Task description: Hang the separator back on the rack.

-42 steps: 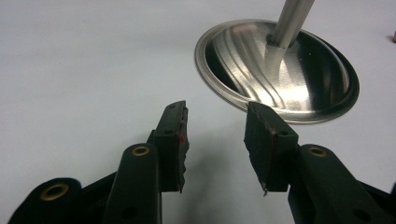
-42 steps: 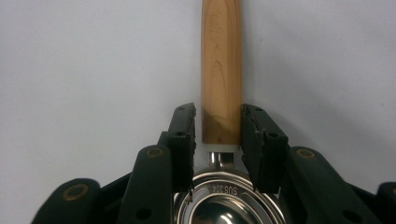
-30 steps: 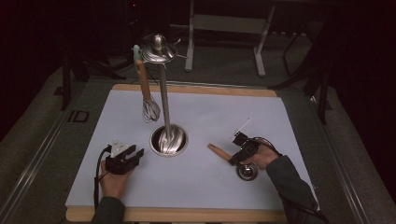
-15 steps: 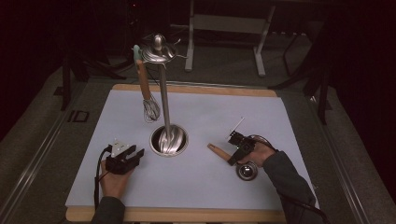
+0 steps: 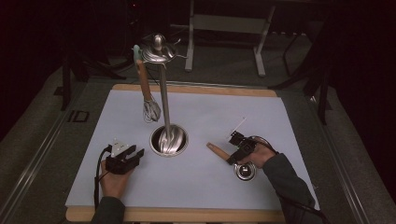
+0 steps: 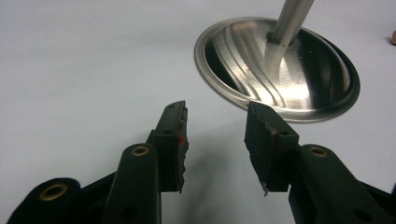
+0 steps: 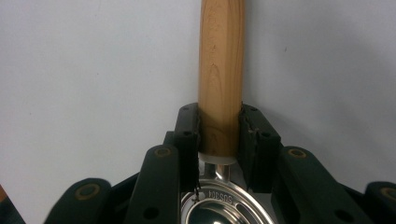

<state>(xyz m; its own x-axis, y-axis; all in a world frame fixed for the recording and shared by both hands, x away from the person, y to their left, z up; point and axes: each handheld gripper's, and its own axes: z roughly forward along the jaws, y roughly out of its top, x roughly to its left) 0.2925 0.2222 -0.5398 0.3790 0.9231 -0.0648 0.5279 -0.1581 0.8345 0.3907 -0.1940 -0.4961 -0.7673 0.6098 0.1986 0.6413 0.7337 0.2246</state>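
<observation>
1. Ladle (image 5: 236, 163): lies on the white mat (image 5: 289, 140) at near right, wooden handle (image 7: 221, 74) pointing left toward the stand, steel bowl (image 5: 245, 171) nearest the person.
2. Right gripper (image 7: 219, 128): jaws clamped on the handle at the end nearest the bowl.
3. Left gripper (image 6: 215, 140): jaws apart, holding nothing, resting at near left just beside the stand's round base (image 6: 280, 70).
4. Stand (image 5: 164, 93): upright at mat centre; a whisk (image 5: 147, 88) hangs from its top hooks.
5. Risk: the grip sits close to the heavy bowl, so in my judgement the smooth handle may pivot or slip when lifted.
6. Risk: swinging the ladle toward the hooks could knock the whisk or tip the stand.
</observation>
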